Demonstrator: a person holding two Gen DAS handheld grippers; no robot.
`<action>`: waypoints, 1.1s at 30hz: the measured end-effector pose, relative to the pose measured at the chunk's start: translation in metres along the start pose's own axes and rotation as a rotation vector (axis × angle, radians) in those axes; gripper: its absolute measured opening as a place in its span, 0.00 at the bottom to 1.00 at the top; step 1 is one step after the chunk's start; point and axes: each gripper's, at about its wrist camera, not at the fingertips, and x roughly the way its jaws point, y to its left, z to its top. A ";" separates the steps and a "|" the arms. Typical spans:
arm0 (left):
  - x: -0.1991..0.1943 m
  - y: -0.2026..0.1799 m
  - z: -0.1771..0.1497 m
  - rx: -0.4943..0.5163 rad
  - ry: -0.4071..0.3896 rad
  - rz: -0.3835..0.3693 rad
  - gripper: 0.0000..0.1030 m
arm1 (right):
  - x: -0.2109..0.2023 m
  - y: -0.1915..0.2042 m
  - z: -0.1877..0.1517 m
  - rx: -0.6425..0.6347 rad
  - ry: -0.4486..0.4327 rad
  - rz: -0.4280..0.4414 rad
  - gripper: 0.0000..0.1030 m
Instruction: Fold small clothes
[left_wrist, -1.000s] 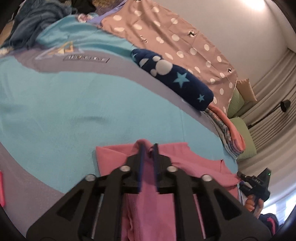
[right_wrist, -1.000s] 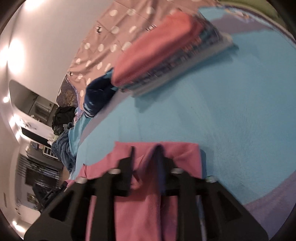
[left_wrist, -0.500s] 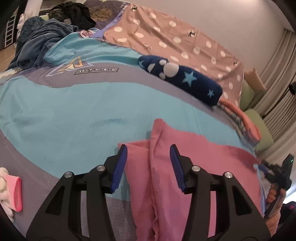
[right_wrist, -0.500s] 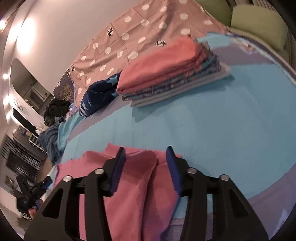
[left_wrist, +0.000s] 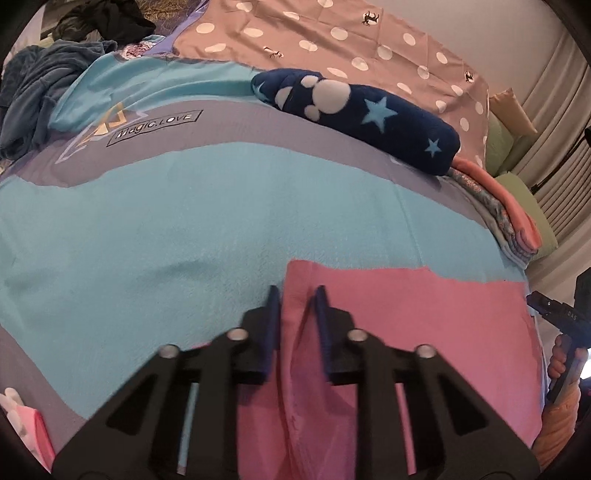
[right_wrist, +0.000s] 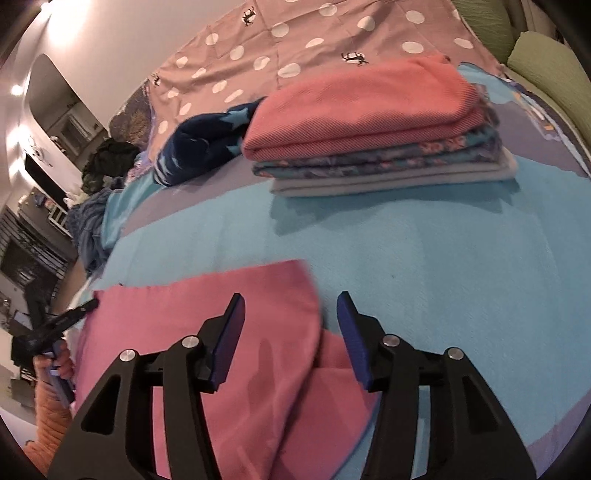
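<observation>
Since a moment ago my left gripper (left_wrist: 295, 295) has narrowed around the edge of the pink cloth (left_wrist: 406, 325), whether pinching it I cannot tell; my right gripper (right_wrist: 291, 306) has spread wide, holding nothing. The cloth lies on the blue bedspread (left_wrist: 166, 229), well apart from the stack of folded clothes (right_wrist: 376, 122).

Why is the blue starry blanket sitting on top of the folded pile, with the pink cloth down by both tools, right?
Not quite: the starry blanket lies beside the folded pile, not on it; a coral cloth tops it, as the right wrist view shows.
</observation>
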 end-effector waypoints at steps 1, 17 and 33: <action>0.000 0.000 -0.001 0.001 -0.003 -0.004 0.11 | 0.001 0.001 0.000 -0.004 0.004 0.012 0.56; -0.035 -0.022 0.023 0.066 -0.179 0.002 0.03 | -0.013 0.014 0.015 0.009 -0.143 -0.117 0.08; -0.126 -0.047 -0.060 0.133 -0.204 0.004 0.58 | -0.130 -0.008 -0.138 -0.008 -0.056 0.090 0.34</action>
